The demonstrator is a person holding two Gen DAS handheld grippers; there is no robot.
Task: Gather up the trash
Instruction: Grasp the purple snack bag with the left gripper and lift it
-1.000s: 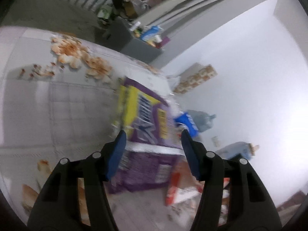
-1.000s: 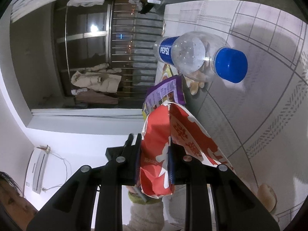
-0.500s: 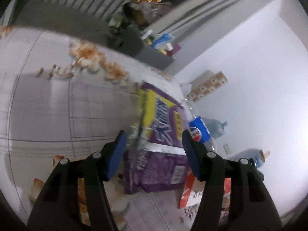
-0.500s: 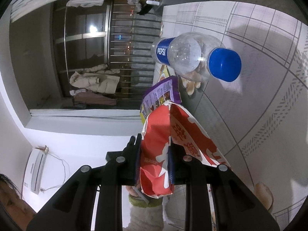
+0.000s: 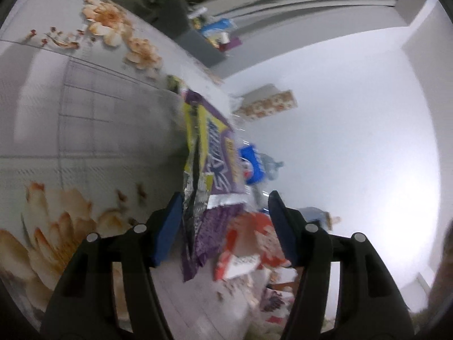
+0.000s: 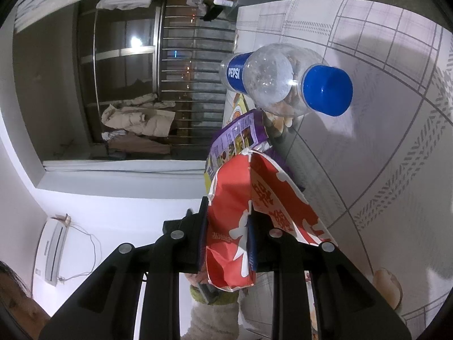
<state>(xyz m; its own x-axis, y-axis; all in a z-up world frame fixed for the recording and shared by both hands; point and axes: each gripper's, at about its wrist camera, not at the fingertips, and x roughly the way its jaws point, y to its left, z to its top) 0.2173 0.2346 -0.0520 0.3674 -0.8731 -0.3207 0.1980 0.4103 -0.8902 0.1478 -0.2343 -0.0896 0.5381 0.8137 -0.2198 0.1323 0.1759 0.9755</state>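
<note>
right gripper (image 6: 226, 226) clamps red packet (image 6: 240, 198) (purple wrapper (image 6: 240, 133) beyond).

You are working over a pale tabletop (image 5: 93, 119) covered in a grey grid pattern with orange printed flowers (image 5: 110, 22). You are facing a plain white wall (image 5: 354, 107) glowing under strong light on one side. On the other, a dark window (image 6: 124, 65) with horizontal metal bars (image 6: 195, 56) is reflecting a lamp, and pale clothes (image 6: 136, 119) are hanging before it. A white wall unit (image 6: 53, 252) is trailing a cord.
</note>
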